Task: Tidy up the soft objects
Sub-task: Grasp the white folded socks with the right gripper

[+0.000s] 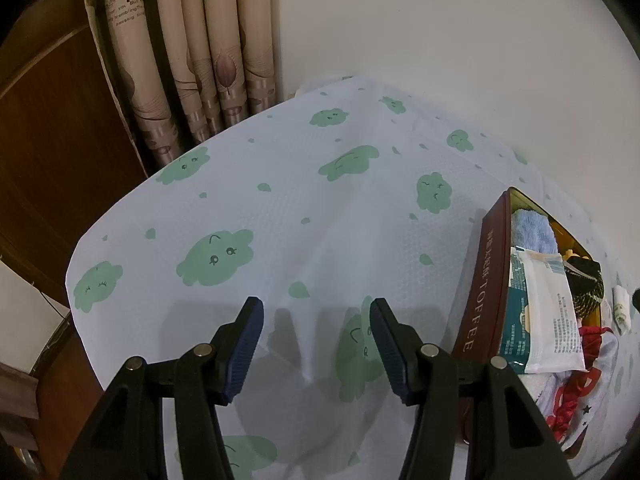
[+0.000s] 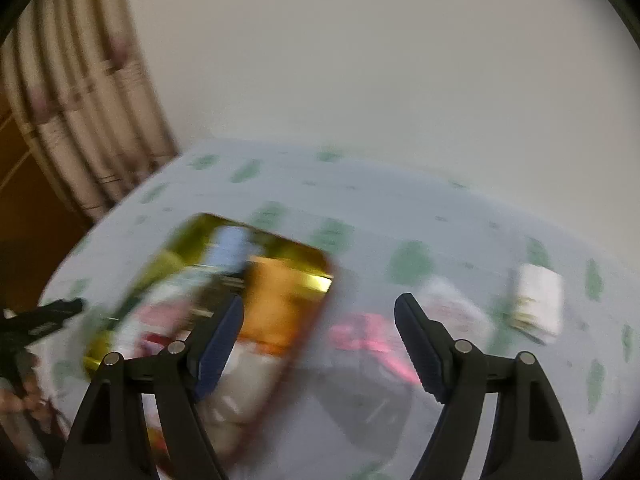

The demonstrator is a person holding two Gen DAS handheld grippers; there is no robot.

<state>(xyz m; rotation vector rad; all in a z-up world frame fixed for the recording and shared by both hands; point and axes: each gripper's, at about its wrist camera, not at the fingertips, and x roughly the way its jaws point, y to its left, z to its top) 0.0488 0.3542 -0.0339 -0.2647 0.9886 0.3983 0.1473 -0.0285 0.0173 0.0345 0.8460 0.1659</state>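
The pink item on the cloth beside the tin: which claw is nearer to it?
Right. The right claw, open, hangs just over the pink item. The left claw sits open beyond the tin's far side.

A pale blue-white tablecloth [image 1: 288, 216] carried green cloud-like blobs with small drawn faces. At the right of the frame, a dark red tin [image 1: 486, 276] with gold lettering and a gold inside held a light blue towel [image 1: 532, 234] and a white-and-teal packet [image 1: 548, 320]. Upper left hung beige curtains [image 1: 192, 52] printed with brown leaves.
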